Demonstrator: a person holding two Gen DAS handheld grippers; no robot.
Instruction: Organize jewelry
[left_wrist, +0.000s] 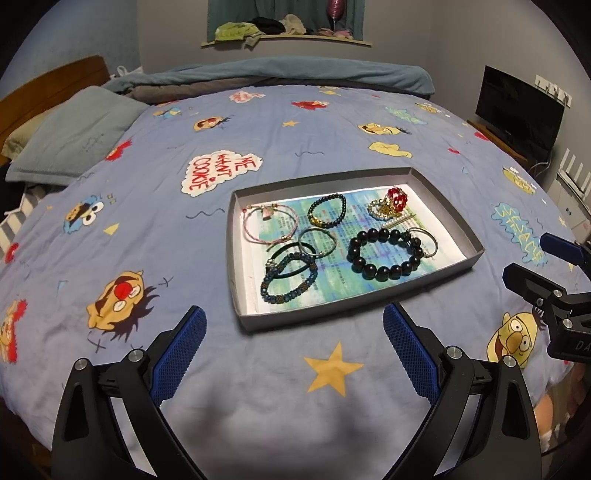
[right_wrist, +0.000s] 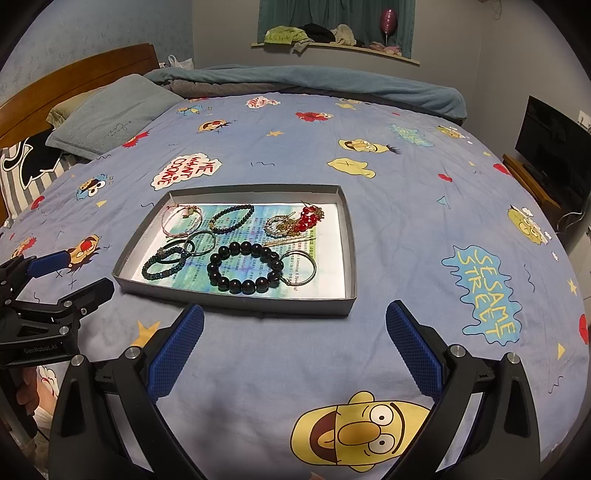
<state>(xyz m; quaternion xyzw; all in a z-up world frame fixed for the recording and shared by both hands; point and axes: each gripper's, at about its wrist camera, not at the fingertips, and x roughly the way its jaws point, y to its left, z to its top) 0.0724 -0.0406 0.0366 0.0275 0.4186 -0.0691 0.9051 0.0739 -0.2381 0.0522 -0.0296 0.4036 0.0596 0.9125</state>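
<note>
Both tools are spread wide and holding nothing. In the left wrist view the left tool (left_wrist: 293, 328) fills the bottom of the frame, blue pads well apart, with the grey tray (left_wrist: 242, 258) just above centre on the blue cartoon bedspread (left_wrist: 147, 206). The right tool (left_wrist: 543, 266) pokes in at the right edge, jaws parted too.

Inside the tray, on a printed paper liner, the black bead bracelet (left_wrist: 384, 254) sits lower right, touching a thin silver hoop (left_wrist: 428, 240). A pink cord bracelet (left_wrist: 269, 223) lies upper left, a dark bead bracelet with gold accents (left_wrist: 327, 210) at upper centre, and a red bead cluster (left_wrist: 397, 199) upper right. A teal beaded bracelet (left_wrist: 288, 280) overlaps a dark green band at lower left.

From the right wrist view, the right tool (right_wrist: 295, 328) frames the bottom, tray (right_wrist: 347, 243) above it, left of centre.
</note>
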